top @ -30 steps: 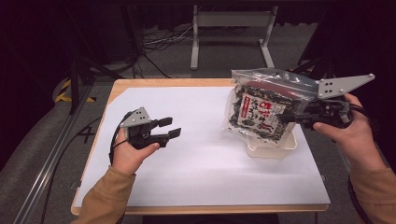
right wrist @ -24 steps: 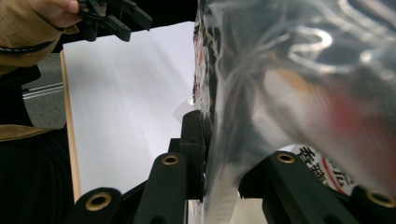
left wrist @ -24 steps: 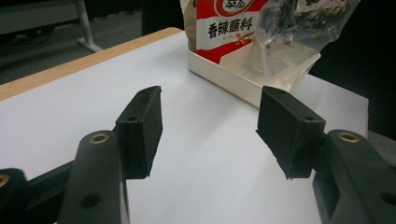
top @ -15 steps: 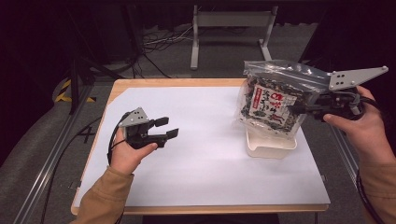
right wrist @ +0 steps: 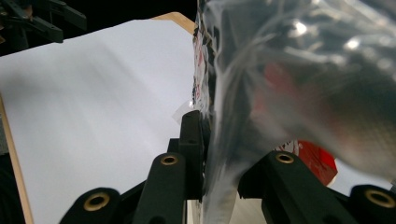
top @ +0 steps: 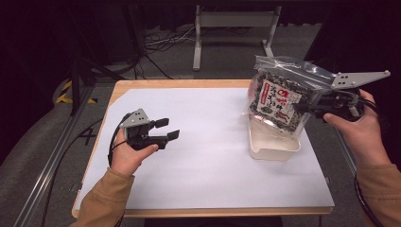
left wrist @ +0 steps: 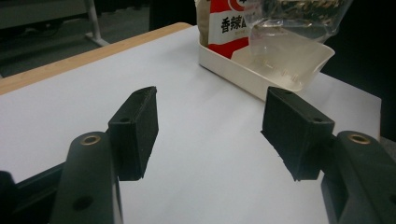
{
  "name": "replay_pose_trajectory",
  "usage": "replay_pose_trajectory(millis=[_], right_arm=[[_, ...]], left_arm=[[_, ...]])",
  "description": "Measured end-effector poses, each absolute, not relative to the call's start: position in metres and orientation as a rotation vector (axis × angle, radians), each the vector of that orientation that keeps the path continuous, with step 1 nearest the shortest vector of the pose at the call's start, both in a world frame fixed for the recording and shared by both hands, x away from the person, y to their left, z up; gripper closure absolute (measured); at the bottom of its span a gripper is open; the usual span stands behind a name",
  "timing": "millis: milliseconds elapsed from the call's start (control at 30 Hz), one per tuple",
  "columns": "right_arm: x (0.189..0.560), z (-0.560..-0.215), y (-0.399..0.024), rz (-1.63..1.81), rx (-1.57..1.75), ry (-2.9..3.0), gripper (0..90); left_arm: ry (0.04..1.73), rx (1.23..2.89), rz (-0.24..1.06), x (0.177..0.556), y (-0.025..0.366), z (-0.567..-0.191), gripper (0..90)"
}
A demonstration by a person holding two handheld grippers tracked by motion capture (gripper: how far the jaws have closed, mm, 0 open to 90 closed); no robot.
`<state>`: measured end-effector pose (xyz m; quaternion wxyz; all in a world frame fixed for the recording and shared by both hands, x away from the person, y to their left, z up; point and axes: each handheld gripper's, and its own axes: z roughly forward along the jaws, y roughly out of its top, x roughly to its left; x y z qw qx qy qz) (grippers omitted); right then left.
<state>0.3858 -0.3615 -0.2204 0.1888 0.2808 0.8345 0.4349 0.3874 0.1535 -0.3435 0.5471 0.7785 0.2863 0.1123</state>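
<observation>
Near me, on the left, the left gripper point(top: 167, 128) is resting low over the white table point(top: 208, 165). Its jaws have just been opening, and nothing is sitting between them; the black pads point(left wrist: 136, 131) are standing well apart over bare table.

Farther off, on the right, the right gripper point(top: 302, 108) is pinching the side of the snack bag point(top: 280, 101). Its jaws are squeezed close on the clear plastic, and the bag is hanging upright, with its bottom just above the white tray point(top: 274, 144).

I think the job right now is getting the bag over the tray to tip the snack in. To do it well, the person should be keeping the pinch firm, because the plastic looks slippery. They should be holding the bag right above the tray's middle and tipping slowly. The free gripper could be helping by grabbing the bag's other side.

The bag is see-through and shiny, with a zip-type strip along its top. It is looking full of dark little bits, and it is wearing a red and white label with writing.
</observation>
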Motion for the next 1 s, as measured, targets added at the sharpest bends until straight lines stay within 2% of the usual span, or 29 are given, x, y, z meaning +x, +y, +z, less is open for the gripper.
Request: replay_pose_trajectory(millis=[233, 433, 1000], right_arm=[[0.39, -0.232, -0.36, 1.19, 0.816, 2.357, 75.3], [0.391, -0.241, -0.36, 1.134, 0.827, 2.353, 75.2], [0.394, -0.261, -0.355, 1.024, 0.902, 2.352, 75.4]], left_arm=[[0.689, 1.836, 0.263, 0.388, 0.155, -0.344, 35.7], [0.689, 1.841, 0.283, 0.389, 0.156, -0.345, 31.3], [0.699, 1.844, 0.28, 0.389, 0.157, -0.347, 29.4]])
